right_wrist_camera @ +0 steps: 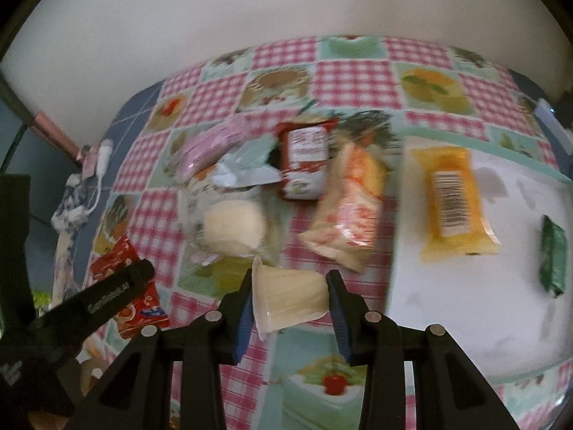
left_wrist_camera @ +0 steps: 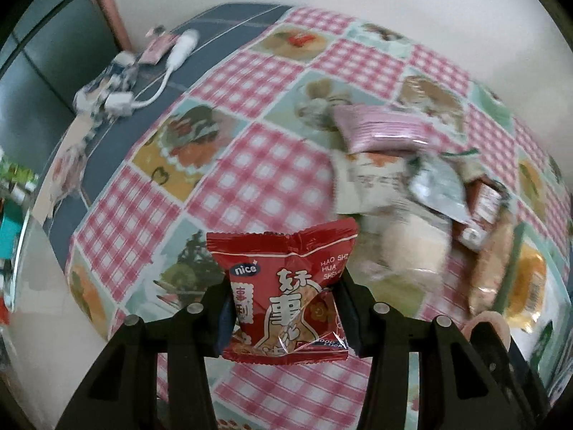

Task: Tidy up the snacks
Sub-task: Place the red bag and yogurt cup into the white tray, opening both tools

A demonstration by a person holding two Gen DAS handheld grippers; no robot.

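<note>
My left gripper (left_wrist_camera: 284,297) is shut on a red snack packet (left_wrist_camera: 283,251) with white lettering, held upright above the checked tablecloth (left_wrist_camera: 250,165). My right gripper (right_wrist_camera: 290,279) is shut on a cream-coloured jelly cup (right_wrist_camera: 290,297) that lies sideways between the blue pads, its lid to the left. In the right wrist view the red packet (right_wrist_camera: 121,251) shows at lower left behind the left gripper's finger (right_wrist_camera: 118,286). Both grippers hang off the table.
A pile of snacks lies mid-table: a pink packet (right_wrist_camera: 211,147), a red-and-white packet (right_wrist_camera: 304,157), an orange-cream packet (right_wrist_camera: 351,215) and a wrapped white bun (right_wrist_camera: 232,229). A white tray (right_wrist_camera: 465,304) on the right holds a yellow packet (right_wrist_camera: 453,197) and a green one (right_wrist_camera: 553,254). A white cable (left_wrist_camera: 179,50) lies far left.
</note>
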